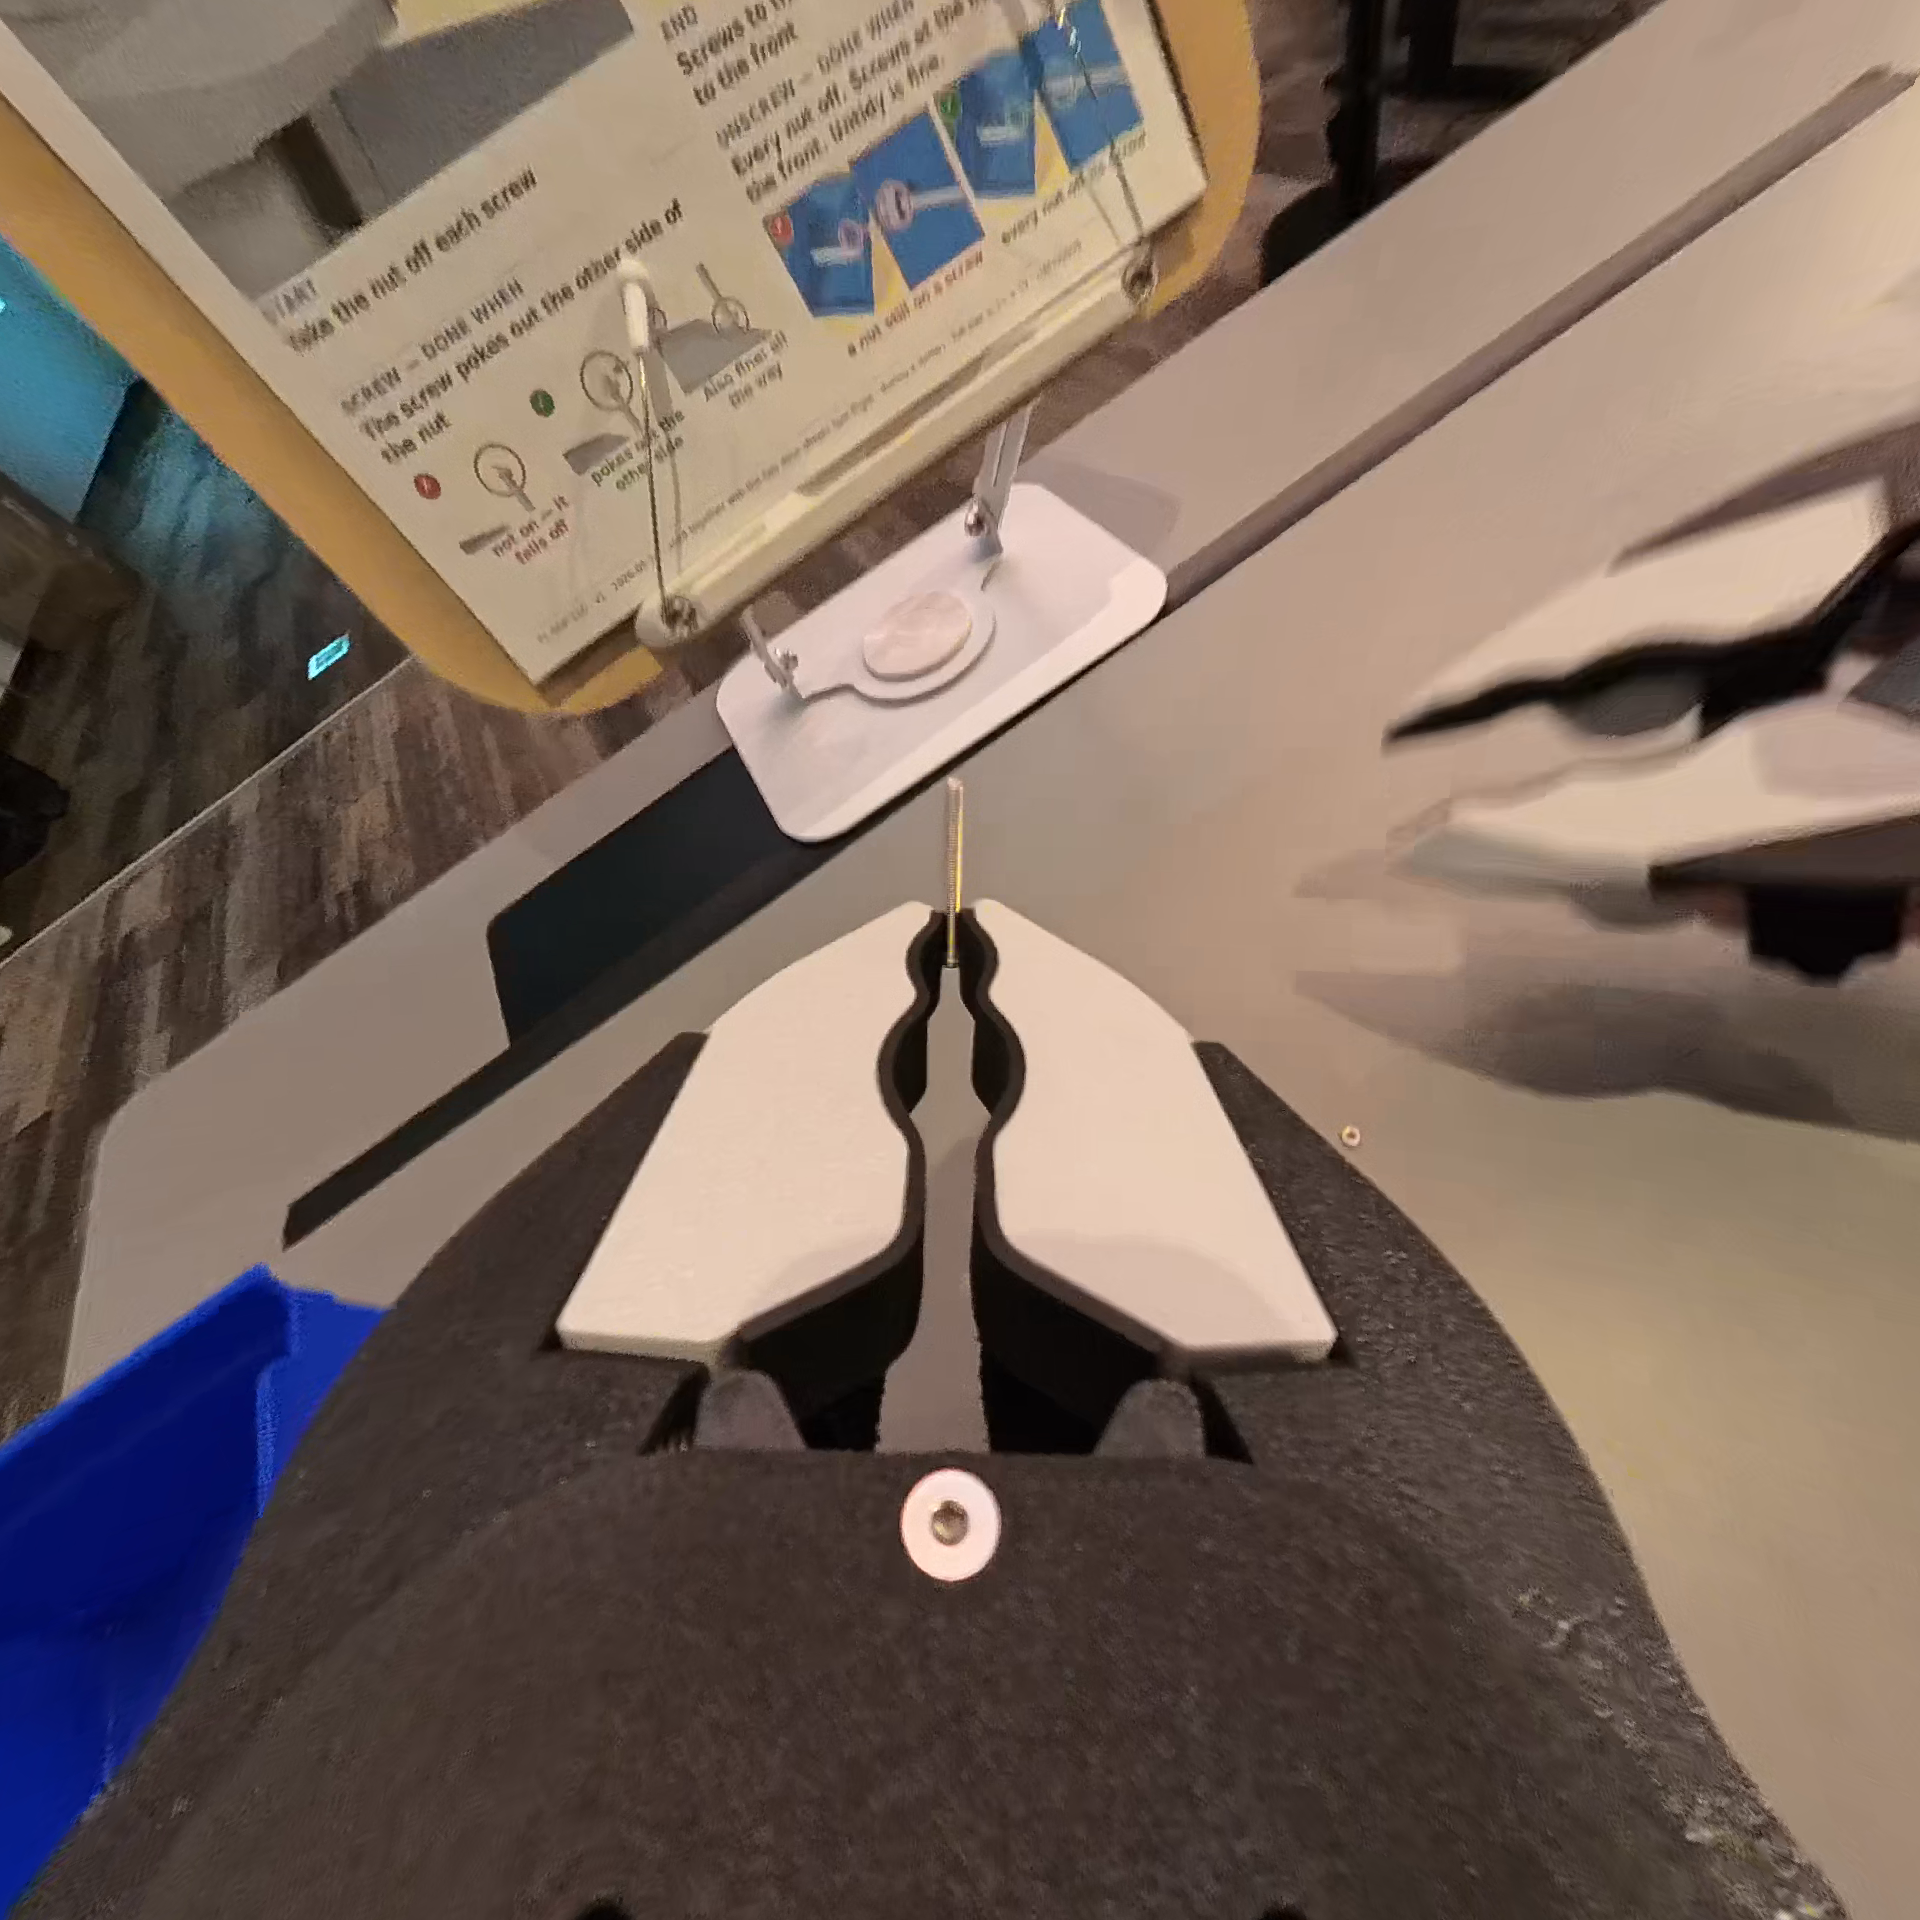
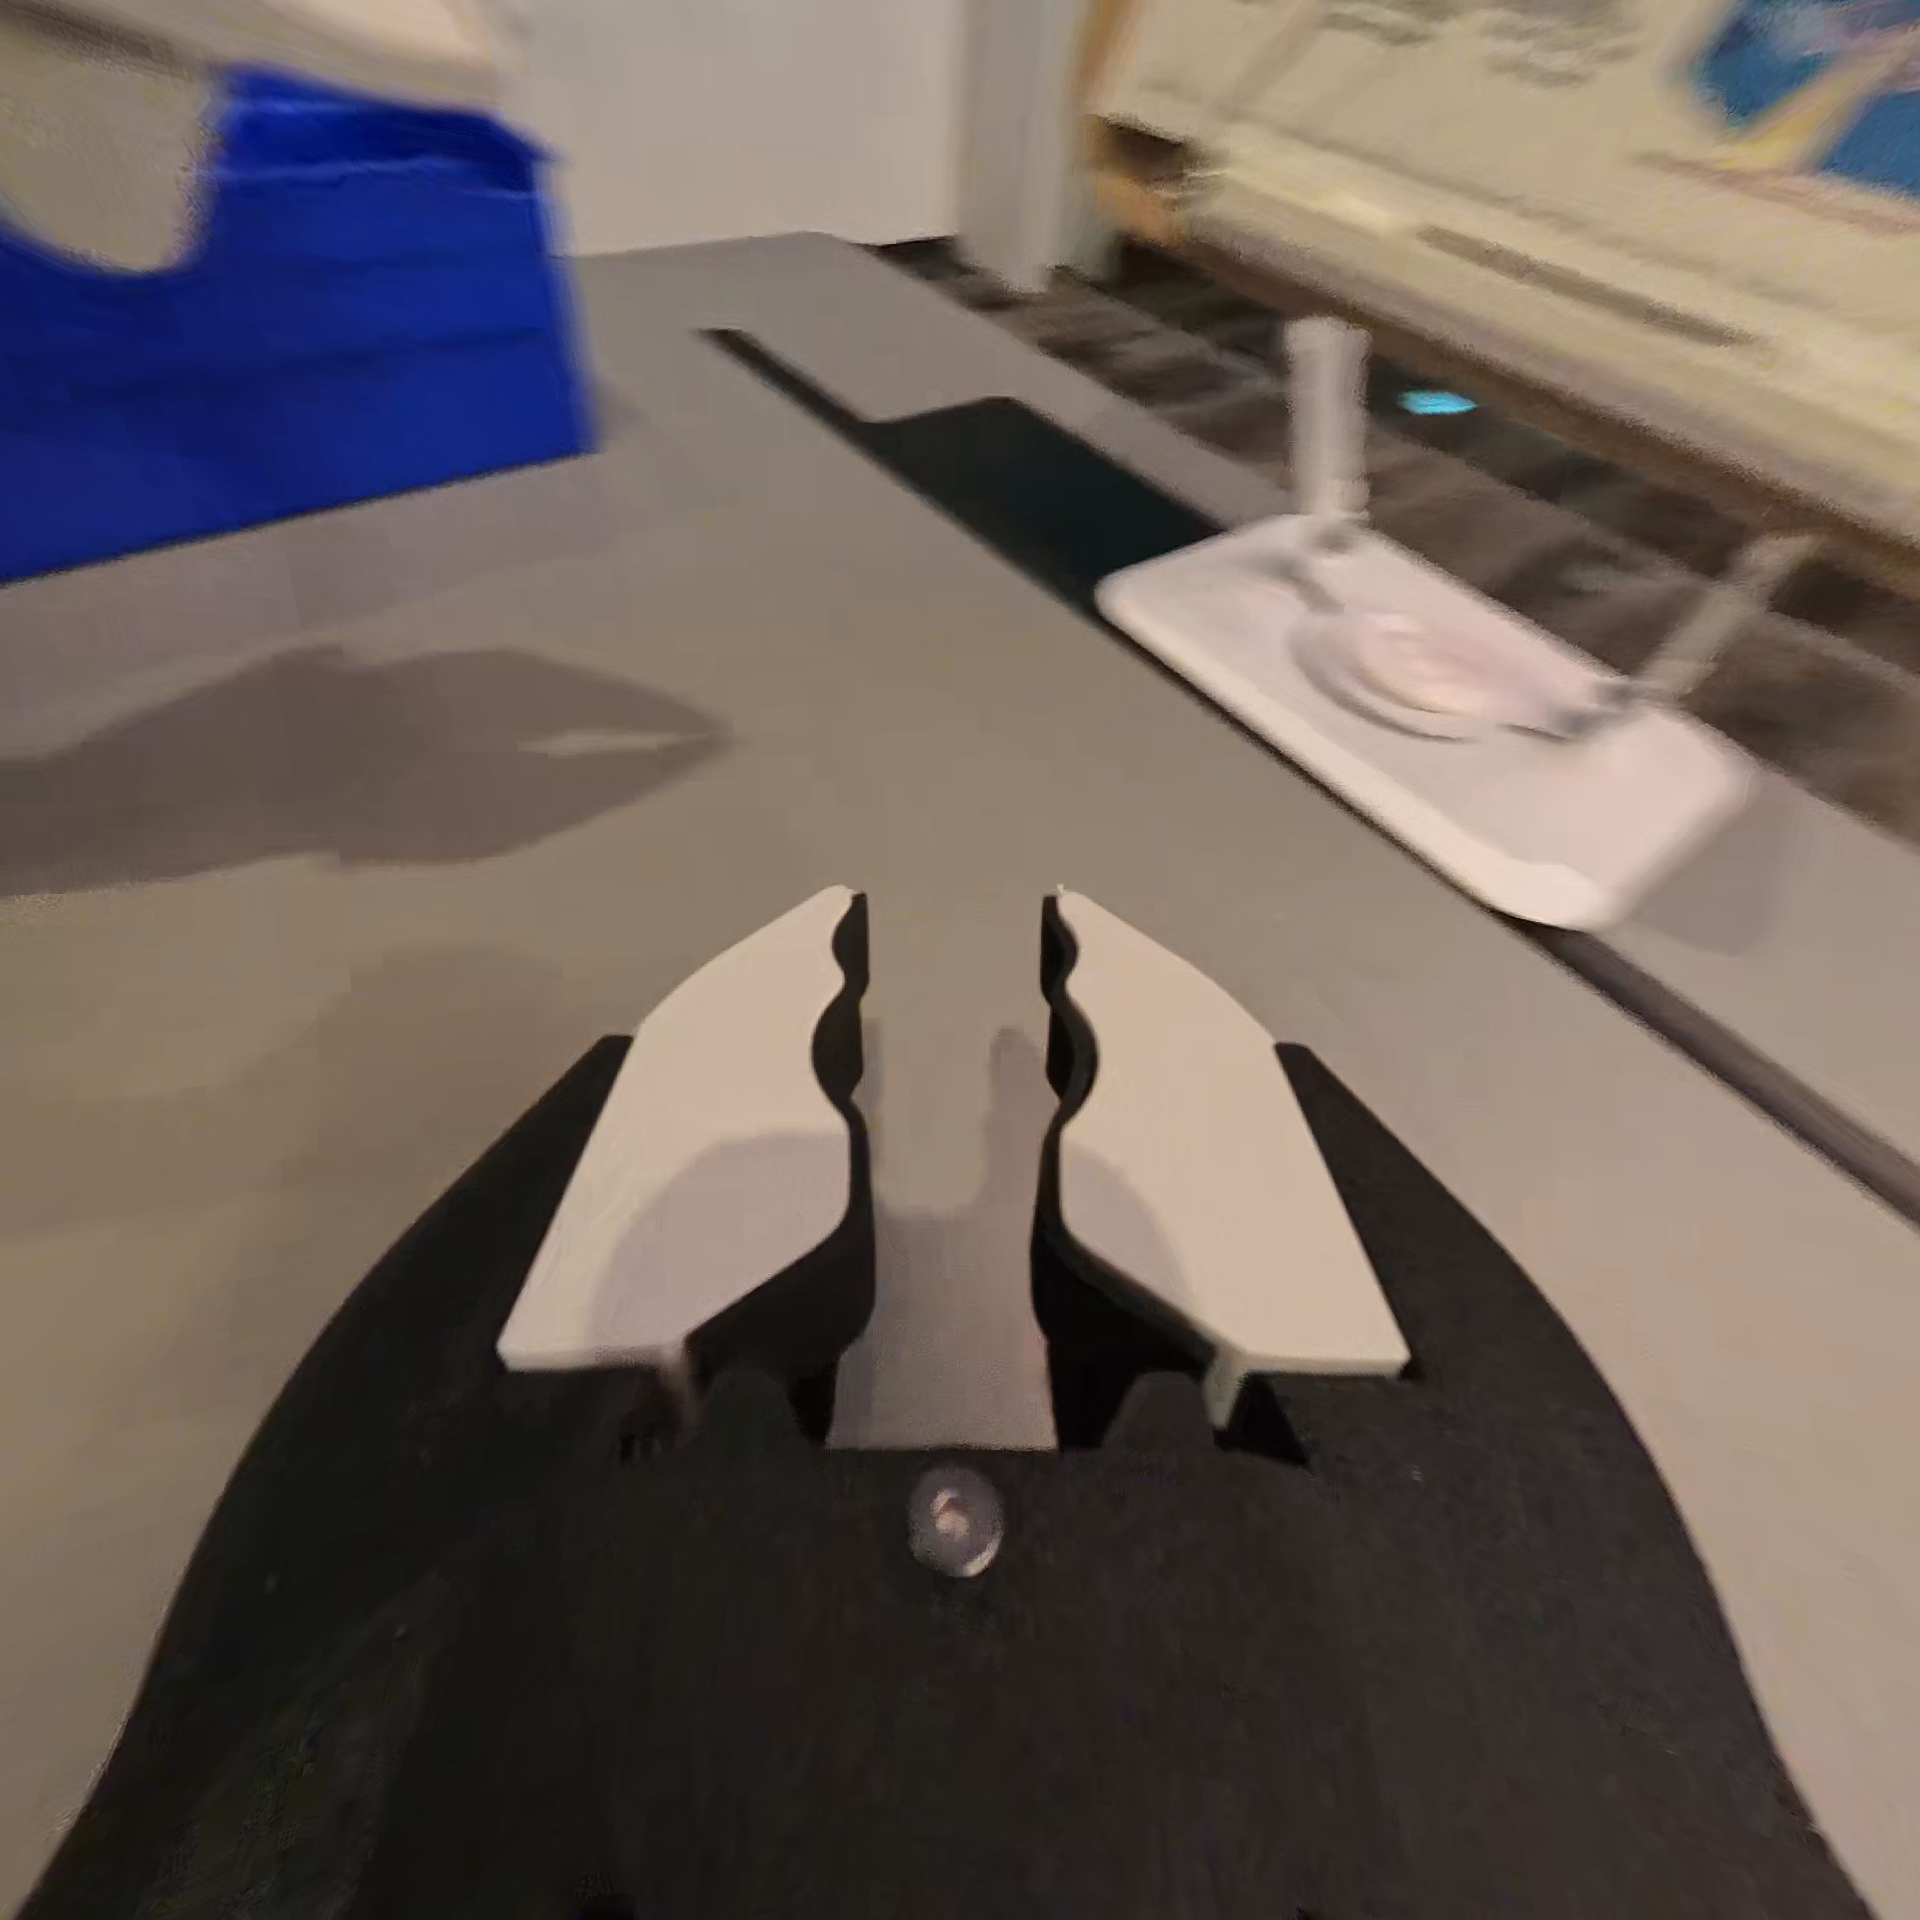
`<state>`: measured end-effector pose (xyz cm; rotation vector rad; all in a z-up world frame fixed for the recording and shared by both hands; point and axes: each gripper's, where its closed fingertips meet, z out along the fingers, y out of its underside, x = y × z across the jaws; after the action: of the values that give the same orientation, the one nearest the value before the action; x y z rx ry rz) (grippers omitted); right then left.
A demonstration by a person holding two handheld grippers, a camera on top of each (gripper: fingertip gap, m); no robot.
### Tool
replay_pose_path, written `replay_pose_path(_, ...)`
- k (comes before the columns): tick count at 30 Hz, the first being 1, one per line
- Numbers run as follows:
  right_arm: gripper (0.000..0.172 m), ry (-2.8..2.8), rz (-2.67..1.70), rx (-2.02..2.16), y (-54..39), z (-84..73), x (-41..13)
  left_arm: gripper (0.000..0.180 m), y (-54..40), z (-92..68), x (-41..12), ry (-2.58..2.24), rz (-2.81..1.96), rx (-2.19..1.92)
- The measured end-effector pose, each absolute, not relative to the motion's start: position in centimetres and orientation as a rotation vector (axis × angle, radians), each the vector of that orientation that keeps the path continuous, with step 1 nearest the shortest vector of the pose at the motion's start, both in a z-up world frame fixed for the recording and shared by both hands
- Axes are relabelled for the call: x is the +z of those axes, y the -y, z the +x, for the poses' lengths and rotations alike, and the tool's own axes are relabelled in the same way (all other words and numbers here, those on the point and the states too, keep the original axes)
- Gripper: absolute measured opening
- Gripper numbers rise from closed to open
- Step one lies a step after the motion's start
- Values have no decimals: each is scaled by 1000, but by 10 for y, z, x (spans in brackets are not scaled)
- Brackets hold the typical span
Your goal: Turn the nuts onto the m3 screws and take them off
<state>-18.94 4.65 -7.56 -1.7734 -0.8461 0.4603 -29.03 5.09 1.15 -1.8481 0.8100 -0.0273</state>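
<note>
Your left claw (image 1: 954,914) pinches a thin screw (image 1: 953,847), long axis toward 12 o'clock; your right claw (image 2: 956,914), spread and empty, hangs at 2 o'clock over the surface (image 2: 831,727).

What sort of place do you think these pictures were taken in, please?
Probably an office or lab workbench set up for small assembly practice: a grey table, a printed instruction sheet on a white stand, a blue bin, and a thin screw pinched by the left gripper.
</note>
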Motion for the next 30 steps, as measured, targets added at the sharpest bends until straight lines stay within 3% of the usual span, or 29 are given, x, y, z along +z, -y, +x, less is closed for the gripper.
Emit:
replay_pose_path(3, 26, 1060, -1793, 684, -17, -221, -95, 3, -62, -286, 29, -834, -1810, -35)
replay_pose_path(11, 22, 1303, -1924, 455, -12, -231, -144, 3, -75, -279, 51, -756, -1764, -232)
replay_pose_path(30, 10, 1424, -1962, 534, -4, -239, -154, 2, -83, -290, 25, -753, -1812, -340)
